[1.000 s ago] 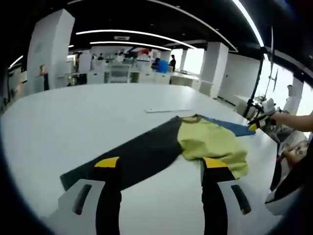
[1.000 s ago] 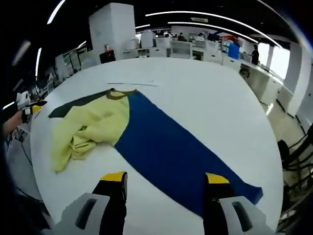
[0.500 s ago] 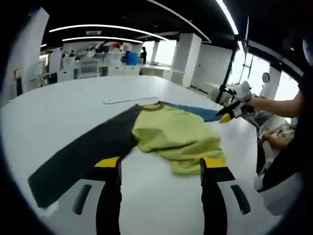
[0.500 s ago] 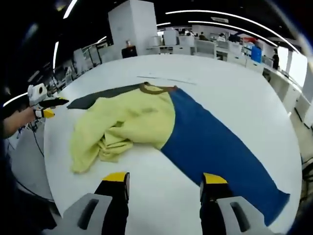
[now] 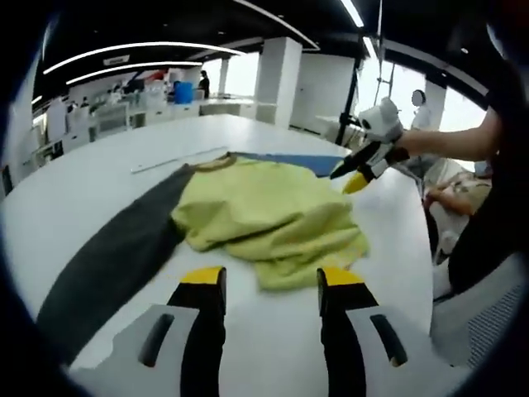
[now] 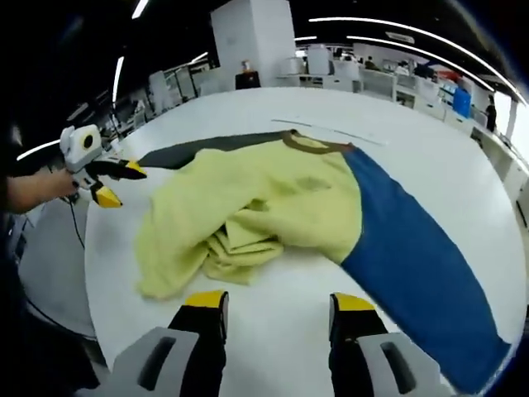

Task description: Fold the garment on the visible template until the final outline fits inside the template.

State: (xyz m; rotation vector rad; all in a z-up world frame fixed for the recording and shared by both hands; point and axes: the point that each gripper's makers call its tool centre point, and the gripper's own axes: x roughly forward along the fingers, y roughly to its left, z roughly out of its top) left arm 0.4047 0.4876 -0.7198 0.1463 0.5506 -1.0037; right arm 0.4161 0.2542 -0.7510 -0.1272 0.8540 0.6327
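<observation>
A yellow garment [image 6: 248, 198] with 1 blue and 1 dark sleeve lies rumpled.

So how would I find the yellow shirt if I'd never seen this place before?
Start at the big white table. Across it lies a long strip, the blue half on one side, the dark grey half on the other. The yellow shirt sits crumpled where the halves meet, brown collar at the far edge; it is the one bunched, bright thing there.

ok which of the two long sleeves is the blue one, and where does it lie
The blue sleeve runs from the yellow body toward the right gripper's side; the dark grey sleeve stretches the opposite way.
</observation>
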